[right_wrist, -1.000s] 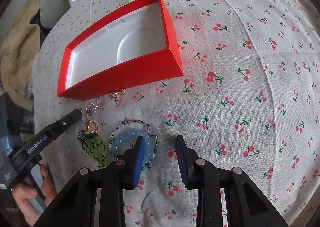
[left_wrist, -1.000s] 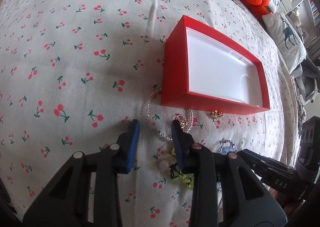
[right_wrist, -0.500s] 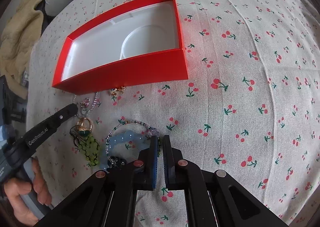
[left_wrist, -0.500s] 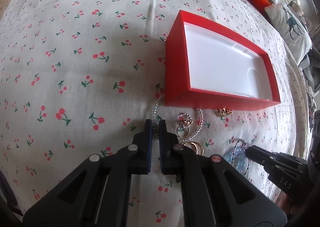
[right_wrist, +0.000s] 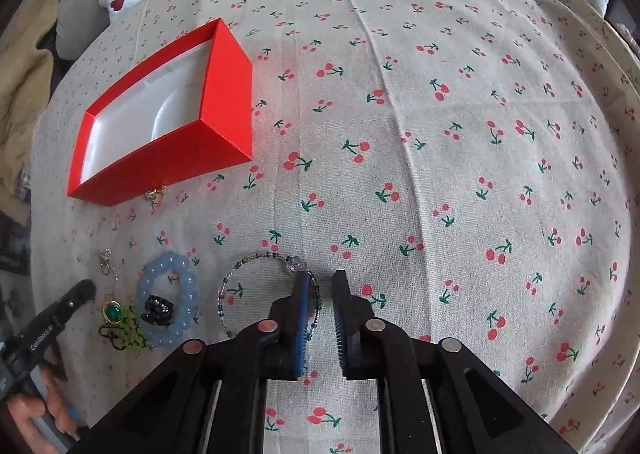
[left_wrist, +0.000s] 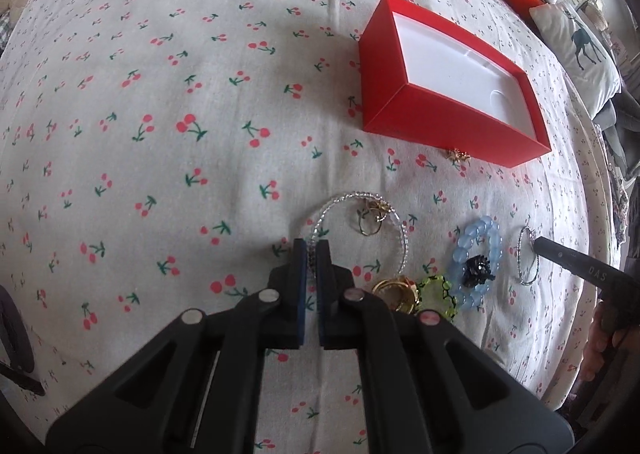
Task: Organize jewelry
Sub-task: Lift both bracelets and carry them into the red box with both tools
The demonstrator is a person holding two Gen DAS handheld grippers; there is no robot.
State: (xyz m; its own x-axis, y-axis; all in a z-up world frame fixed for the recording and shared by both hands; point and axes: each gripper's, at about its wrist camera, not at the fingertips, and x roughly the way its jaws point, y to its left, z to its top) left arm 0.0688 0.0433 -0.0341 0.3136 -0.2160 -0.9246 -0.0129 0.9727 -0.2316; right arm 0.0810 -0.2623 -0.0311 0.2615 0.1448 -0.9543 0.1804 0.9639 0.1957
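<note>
Two views. Left wrist: the left tool [left_wrist: 312,250] is pinched almost closed on the clear bead bracelet [left_wrist: 400,230] lying on the cherry-print bed [left_wrist: 160,94], near the red box [left_wrist: 440,122] (open, white-lined). Right wrist: the right tool [right_wrist: 320,284], slightly parted, holds nothing; the multicolour bead bracelet [right_wrist: 256,258] lies beside its left finger.

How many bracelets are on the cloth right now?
3: clear beaded one at the left gripper, blue one in the middle, thin dark-beaded one at the right gripper.
</note>
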